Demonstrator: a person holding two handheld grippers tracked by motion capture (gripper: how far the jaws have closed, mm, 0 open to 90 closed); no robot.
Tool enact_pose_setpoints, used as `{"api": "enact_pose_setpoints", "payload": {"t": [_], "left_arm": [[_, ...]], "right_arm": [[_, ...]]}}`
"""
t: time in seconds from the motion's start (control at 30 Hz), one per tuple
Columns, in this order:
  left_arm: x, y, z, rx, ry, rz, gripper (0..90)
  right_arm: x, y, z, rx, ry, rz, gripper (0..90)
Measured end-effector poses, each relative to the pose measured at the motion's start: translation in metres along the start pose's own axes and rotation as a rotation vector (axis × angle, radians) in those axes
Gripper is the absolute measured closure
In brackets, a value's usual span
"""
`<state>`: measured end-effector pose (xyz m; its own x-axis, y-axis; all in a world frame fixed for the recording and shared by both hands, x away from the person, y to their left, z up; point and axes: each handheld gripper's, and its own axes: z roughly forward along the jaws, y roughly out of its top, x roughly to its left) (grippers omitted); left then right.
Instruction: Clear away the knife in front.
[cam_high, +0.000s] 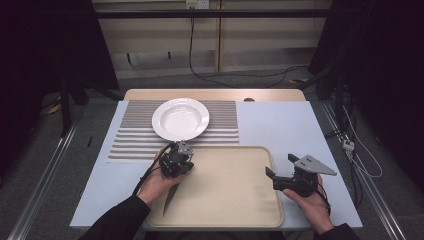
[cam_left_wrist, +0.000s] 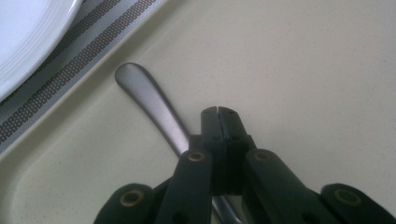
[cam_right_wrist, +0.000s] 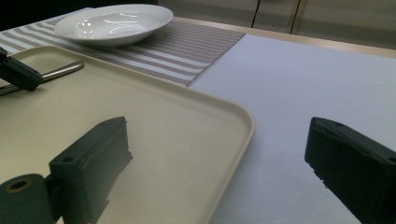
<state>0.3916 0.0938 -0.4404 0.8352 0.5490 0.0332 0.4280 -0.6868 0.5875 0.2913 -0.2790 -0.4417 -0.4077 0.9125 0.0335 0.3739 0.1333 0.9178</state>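
Note:
A table knife (cam_high: 169, 197) lies on the beige tray (cam_high: 230, 200) near its left side, blade tip toward me. Its rounded metal handle (cam_left_wrist: 142, 91) runs under my left gripper (cam_left_wrist: 218, 112), whose jaws are pressed together with nothing between them. The left gripper (cam_high: 172, 152) hangs over the tray's far left corner, just short of the white plate (cam_high: 180, 118). My right gripper (cam_high: 280, 166) stands open at the tray's right rim. In the right gripper view its two black jaws (cam_right_wrist: 219, 154) are wide apart, one over the tray (cam_right_wrist: 140, 102), one over the table.
The plate (cam_right_wrist: 114, 21) rests on a grey striped placemat (cam_high: 130, 140) behind the tray. Pale table surface (cam_high: 280, 125) stretches to the right of the mat and tray. Cables and a wooden cabinet lie beyond the table's far edge.

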Motion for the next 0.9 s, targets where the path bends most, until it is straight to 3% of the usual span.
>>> {"api": "enact_pose_setpoints", "payload": {"t": [0.9], "left_arm": [[0.009,-0.011,-0.01,0.019,0.008,-0.049,90.0]], "right_arm": [[0.0,0.0,0.0,0.003,-0.002,0.005,6.4]]}}
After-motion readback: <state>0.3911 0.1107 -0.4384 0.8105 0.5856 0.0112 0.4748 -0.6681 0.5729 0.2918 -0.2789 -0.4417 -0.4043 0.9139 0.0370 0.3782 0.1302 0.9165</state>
